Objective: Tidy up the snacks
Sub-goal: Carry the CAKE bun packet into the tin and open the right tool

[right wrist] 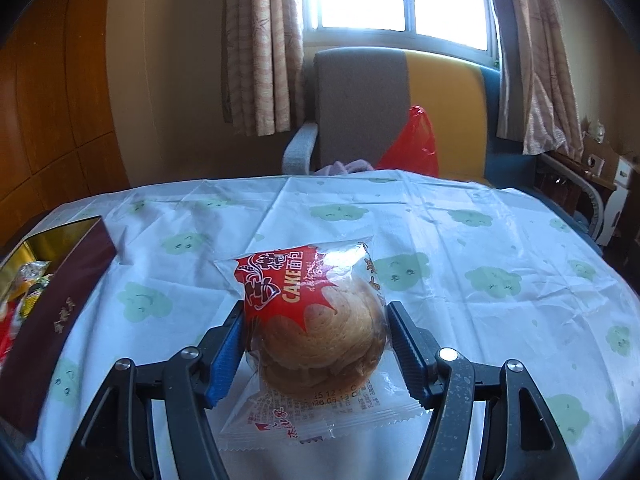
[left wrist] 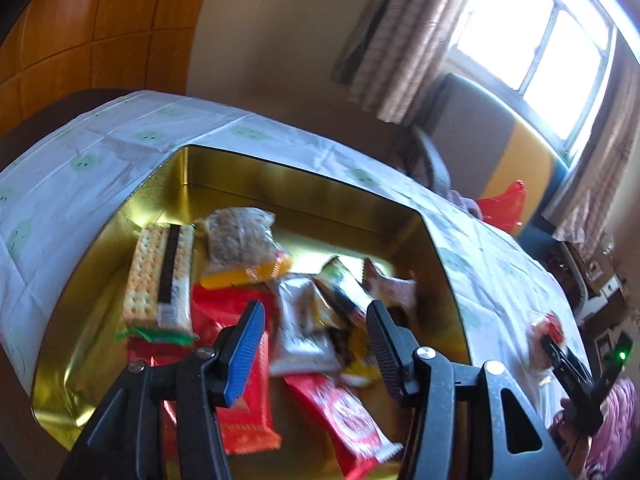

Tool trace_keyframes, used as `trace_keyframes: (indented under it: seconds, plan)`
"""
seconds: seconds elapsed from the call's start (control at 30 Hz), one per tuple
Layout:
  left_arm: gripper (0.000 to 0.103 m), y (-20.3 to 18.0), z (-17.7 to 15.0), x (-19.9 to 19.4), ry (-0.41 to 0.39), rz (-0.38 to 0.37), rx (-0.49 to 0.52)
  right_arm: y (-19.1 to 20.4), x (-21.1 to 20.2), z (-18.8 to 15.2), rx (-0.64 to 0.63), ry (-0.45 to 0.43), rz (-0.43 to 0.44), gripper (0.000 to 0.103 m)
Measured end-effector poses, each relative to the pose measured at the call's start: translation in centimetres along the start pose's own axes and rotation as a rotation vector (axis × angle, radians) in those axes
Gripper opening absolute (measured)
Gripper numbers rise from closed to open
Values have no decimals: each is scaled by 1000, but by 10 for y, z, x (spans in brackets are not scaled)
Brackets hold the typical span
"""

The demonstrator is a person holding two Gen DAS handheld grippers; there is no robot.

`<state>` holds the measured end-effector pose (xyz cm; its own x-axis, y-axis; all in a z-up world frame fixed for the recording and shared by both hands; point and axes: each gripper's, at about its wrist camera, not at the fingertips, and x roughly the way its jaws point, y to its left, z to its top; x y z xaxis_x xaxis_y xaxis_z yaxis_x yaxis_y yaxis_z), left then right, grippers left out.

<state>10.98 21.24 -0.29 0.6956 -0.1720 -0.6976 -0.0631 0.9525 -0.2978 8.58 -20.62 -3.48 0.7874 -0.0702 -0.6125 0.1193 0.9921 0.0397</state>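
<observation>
Only the left wrist view shows the interior of the gold tin: the left claw hangs open and empty above its packed snacks, including a cracker pack ahead-left. Only the right wrist view shows the right claw flanking the cake bread packet on the desk; whether it grips it cannot be told. A chair stands beyond

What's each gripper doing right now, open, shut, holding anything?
Left gripper: open, empty, over the gold-lined tin box of snacks.
Right gripper: fingers against the clear-wrapped round cake bun with red label on both sides, gripping it.
</observation>
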Motion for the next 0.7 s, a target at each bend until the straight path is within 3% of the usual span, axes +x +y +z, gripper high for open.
trace_keyframes:
  seconds: [0.2, 0.43, 0.7]
  plan:
    - [54, 0, -7, -17, -28, -1, 6, 19, -14, 0, 97, 28, 132, 68]
    - [54, 2, -17, -32, -14, 1, 1, 77, -29, 20, 67, 46, 325, 68]
    - [54, 38, -15, -62, -99, 151, -95, 177, -49, 29, -71, 126, 577, 68]
